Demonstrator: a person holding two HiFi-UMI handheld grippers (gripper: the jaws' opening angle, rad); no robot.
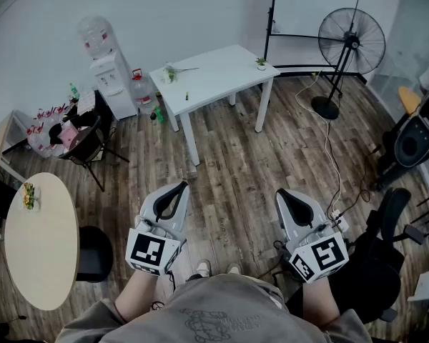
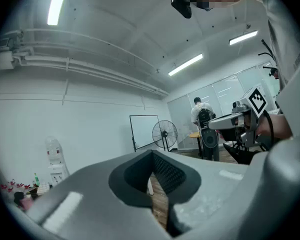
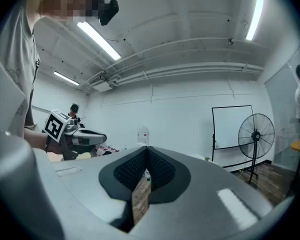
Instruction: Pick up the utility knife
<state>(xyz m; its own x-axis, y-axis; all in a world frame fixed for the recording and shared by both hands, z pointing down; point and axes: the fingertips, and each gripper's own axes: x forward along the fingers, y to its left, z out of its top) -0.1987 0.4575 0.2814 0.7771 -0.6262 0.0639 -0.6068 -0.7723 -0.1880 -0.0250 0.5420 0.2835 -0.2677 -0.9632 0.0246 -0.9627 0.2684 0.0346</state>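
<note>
Utility knife, as far as I can make out, would be the small dark thing [image 1: 186, 96] lying on the white table [image 1: 222, 70] across the room, near that table's front edge. It is too small in the head view to be sure. On the same table are a leafy sprig [image 1: 173, 72] toward the left end and a little potted plant [image 1: 261, 62] at the right corner.

I hold both tongs low in front of me, over the wooden floor [image 1: 236, 163] and well apart from that table. My left tongs [image 1: 181, 185] are clenched: in the left gripper view [image 2: 151, 154] the tips meet, and only floor shows through the thin slit lower down, with nothing between them. My right tongs [image 1: 280, 192] are clenched the same way, and the right gripper view [image 3: 147, 149] shows the ridged pads drawn together on nothing. The two tongs sit side by side, apart from each other, each with its marker cube nearest my body. My shoes [image 1: 204, 268] show between them.

A water dispenser [image 1: 104, 56] stands against the wall left of the white table. A standing fan [image 1: 350, 41] and a whiteboard [image 1: 307, 6] are to its right. A round table [image 1: 39, 241] is at my left, and a black office chair [image 1: 375, 263] is at my right.
</note>
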